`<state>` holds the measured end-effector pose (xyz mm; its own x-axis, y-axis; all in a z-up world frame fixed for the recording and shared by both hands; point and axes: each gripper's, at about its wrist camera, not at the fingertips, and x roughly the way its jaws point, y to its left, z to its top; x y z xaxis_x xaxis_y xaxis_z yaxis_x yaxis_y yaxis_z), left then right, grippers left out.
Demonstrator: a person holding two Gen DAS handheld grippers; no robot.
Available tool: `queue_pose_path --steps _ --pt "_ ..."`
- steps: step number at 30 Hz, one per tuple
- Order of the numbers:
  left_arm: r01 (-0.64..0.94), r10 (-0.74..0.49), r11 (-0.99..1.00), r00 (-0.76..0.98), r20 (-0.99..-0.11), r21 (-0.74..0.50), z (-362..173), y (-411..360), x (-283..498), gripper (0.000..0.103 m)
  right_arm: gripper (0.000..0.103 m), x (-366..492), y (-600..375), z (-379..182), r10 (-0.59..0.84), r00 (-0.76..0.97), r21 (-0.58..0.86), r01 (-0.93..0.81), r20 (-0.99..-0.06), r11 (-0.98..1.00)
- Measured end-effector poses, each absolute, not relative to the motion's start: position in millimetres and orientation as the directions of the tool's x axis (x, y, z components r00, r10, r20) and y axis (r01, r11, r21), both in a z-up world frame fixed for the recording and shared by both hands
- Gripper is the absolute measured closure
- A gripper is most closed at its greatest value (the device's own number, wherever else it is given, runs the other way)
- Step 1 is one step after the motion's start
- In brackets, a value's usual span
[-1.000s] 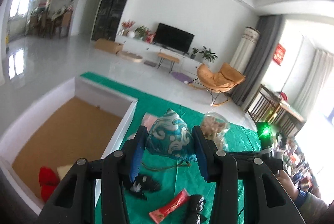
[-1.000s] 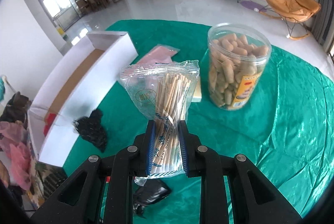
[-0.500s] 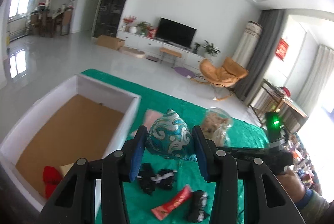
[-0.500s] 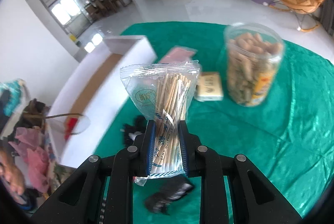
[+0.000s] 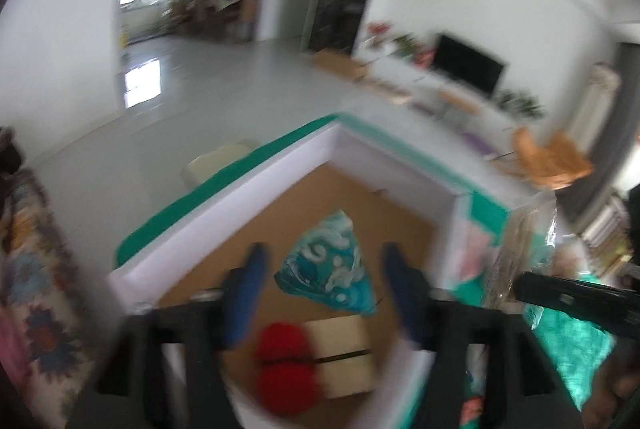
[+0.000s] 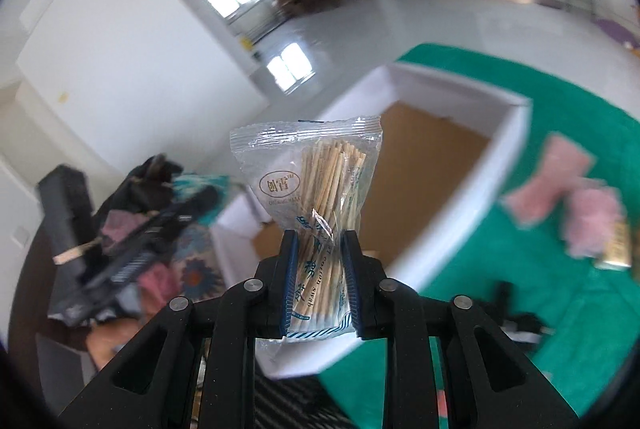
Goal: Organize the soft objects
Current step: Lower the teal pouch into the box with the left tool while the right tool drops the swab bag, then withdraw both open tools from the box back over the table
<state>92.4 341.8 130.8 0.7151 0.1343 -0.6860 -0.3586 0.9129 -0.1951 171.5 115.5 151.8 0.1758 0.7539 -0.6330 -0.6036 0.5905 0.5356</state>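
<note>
Printed on clear packet of cotton swabs (image 6: 316, 197): oval logo with two Chinese characters, blue characters lower down, and the words "cotton swab" partly legible between the pads. No other writing legible; both views blurred.

White box (image 5: 280, 181) with brown cardboard floor on green tablecloth (image 6: 560, 101). In left wrist view, inside box: red soft item (image 5: 286, 365) at 6 o'clock, touching cream block (image 5: 344, 345) at its right; thin dark band across both. Teal patterned pouch (image 5: 330, 265) over the box floor toward 12 o'clock from the cream block, apart from it; whether resting or falling cannot be told. Pink packet (image 6: 548, 181) and pink fuzzy item (image 6: 592, 221) on cloth at 3 o'clock in right wrist view, outside box; small gold-coloured packet (image 6: 614, 249) just beside the fuzzy item. Dark item (image 6: 516, 313) on cloth at 4 o'clock, too blurred to identify.

Left gripper (image 5: 326, 293): jaws spread wide and opening; teal patterned pouch between the blue pads (image 5: 244, 293) but clear of both, not held. Positioned above the box interior.

Right gripper (image 6: 320, 277): jaws opening, pads (image 6: 290, 281) against the waist of the swab packet, which stands upright and pinched in at that point; packet held above the near wall of the box. Same packet and the black gripper body visible at 3 o'clock in left wrist view.
</note>
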Motion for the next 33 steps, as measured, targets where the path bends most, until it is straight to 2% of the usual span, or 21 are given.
queue_pose_path --steps 1,2,7,11,15,21,24,26,33 --pt "-0.390 0.164 0.904 0.694 -0.701 -0.174 122 347 93 0.004 0.030 173 134 141 0.767 0.119 0.571 -0.598 -0.631 0.562" --pt "-0.424 0.203 0.893 0.676 -0.709 -0.148 111 355 92 0.002 0.025 174 146 131 0.773 0.091 0.598 -0.580 -0.627 0.553" --pt "-0.481 0.250 0.868 0.635 -0.731 -0.121 73 374 74 0.002 0.026 168 154 109 0.762 0.108 0.597 -0.556 -0.639 0.579" --pt "-0.457 0.217 0.876 0.664 -0.716 -0.158 67 358 58 0.002 0.026 156 122 108 0.685 0.239 0.444 -0.607 -0.688 0.659" --pt "-0.355 0.113 0.910 0.707 -0.698 -0.213 73 313 51 0.002 0.026 142 59 92 0.582 0.377 0.296 -0.592 -0.721 0.750" --pt "-0.064 -0.170 0.948 0.724 -0.668 -0.310 69 184 40 0.002 0.026 95 -68 47 0.408 0.530 0.136 -0.478 -0.743 0.868" --pt "0.060 -0.257 0.951 0.694 -0.673 -0.302 52 122 40 0.002 0.026 60 -130 24 0.356 0.522 0.110 -0.443 -0.775 0.890" --pt "0.097 -0.268 0.957 0.664 -0.698 -0.275 38 91 44 0.002 0.026 31 -155 2 0.334 0.476 0.101 -0.449 -0.814 0.888" --pt "0.148 -0.283 0.958 0.628 -0.725 -0.246 4 38 54 0.002 0.027 -15 -161 -34 0.262 0.425 -0.016 -0.549 -0.867 0.836"
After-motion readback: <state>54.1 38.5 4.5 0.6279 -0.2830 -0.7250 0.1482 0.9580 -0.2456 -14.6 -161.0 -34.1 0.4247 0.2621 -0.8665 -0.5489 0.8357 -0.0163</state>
